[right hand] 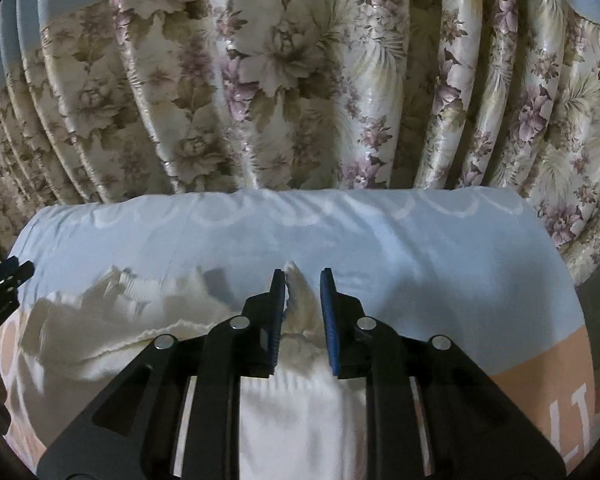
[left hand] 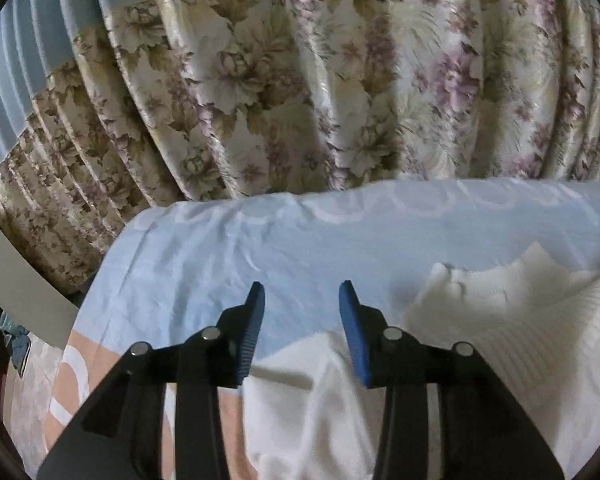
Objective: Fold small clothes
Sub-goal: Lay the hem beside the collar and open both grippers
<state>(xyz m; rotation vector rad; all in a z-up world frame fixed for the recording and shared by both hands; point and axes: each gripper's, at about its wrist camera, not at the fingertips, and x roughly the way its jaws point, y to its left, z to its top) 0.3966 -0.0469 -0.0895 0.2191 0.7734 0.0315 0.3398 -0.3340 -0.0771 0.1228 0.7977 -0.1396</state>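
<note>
The only writing is a few large white letters (right hand: 576, 412) on the peach band of the bedsheet, cut off at the right edge of the right wrist view and too partial to read. The bedsheet (left hand: 228, 248) is pale blue with white rings and a peach band nearer the cameras; it covers a bed whose far edge meets a pleated flowered curtain (left hand: 300, 80).

A white garment (right hand: 292, 408) lies rumpled on the sheet, its ribbed part bunched to the left in the right wrist view. The left gripper (left hand: 302, 292) has its jaws apart with nothing between them, over bare blue sheet just left of the garment. The right gripper (right hand: 302, 276) has a raised peak of the white garment between its jaws; the left pad touches the cloth, while a gap shows at the right pad.

Bare sheet lies beyond the garment up to the curtain.
</note>
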